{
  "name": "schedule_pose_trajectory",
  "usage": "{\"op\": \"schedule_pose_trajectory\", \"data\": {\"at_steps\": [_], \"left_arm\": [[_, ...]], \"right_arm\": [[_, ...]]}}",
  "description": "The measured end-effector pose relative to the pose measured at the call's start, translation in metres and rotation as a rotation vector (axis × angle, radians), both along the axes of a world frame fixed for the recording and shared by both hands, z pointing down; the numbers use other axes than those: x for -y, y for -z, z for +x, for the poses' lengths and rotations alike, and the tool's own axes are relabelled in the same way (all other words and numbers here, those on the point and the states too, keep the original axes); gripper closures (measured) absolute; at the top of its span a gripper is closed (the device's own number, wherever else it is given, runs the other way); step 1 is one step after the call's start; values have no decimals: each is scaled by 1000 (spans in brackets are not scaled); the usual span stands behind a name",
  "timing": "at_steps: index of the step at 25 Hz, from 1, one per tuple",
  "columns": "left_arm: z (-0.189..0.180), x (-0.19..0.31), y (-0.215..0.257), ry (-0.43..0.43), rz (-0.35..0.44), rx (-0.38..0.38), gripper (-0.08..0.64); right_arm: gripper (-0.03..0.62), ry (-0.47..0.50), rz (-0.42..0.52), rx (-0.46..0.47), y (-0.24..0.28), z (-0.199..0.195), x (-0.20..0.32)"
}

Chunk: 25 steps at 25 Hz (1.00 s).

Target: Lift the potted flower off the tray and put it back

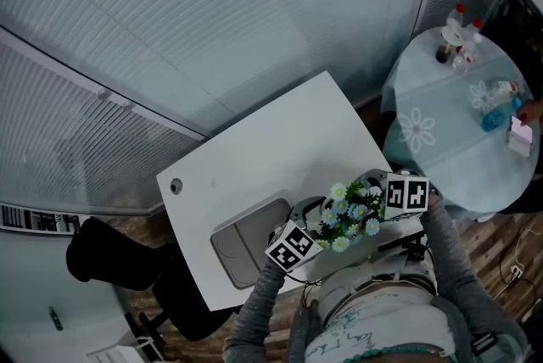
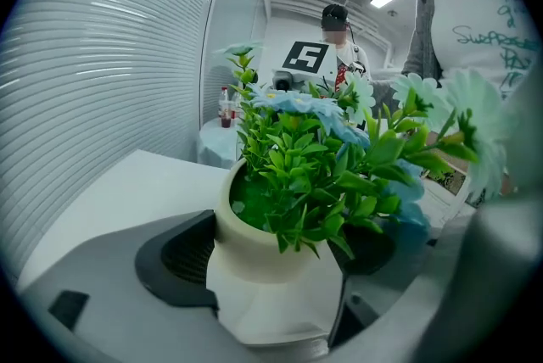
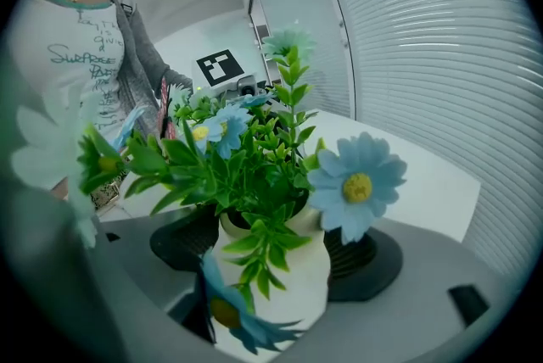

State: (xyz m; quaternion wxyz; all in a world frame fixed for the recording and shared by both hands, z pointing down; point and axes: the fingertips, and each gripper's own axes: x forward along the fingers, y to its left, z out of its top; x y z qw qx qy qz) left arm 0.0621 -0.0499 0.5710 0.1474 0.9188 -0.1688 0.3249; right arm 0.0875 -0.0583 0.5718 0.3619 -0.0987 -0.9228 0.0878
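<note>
Since both claws are clamped on one pot, they have to move as one. The left gripper (image 2: 276, 255) and right gripper (image 3: 271, 247) each press black pads (image 2: 182, 259) against opposite flanks of the potted flower (image 1: 349, 217). It sits between them just right of the grey tray (image 1: 242, 244), by the near edge of the desk (image 1: 271, 141). My read for the put-back: equal squeeze, no twist, pot level, centred over the tray before lowering. Foliage hides the pot base in the head view, so I can't tell its height above the desk. Neither gripper view shows the tray, and the left marker cube (image 1: 293, 245) covers its near-right corner.
</note>
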Motion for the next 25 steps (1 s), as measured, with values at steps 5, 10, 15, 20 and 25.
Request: {"op": "schedule_pose_trajectory", "data": {"at_steps": [5, 10, 15, 20, 25], "left_arm": [[3, -2, 18, 0, 17, 2, 143], [5, -4, 36, 7, 39, 8, 143], [5, -5, 51, 15, 56, 13, 143], [4, -5, 61, 24, 73, 10, 143], [4, -7, 66, 21, 80, 15, 143]], "right_arm": [[224, 3, 11, -11, 16, 4, -2], [224, 10, 24, -16, 39, 3, -7], [224, 19, 49, -19, 55, 3, -7], [224, 23, 62, -16, 65, 3, -7], [224, 21, 64, -16, 69, 2, -10]]}}
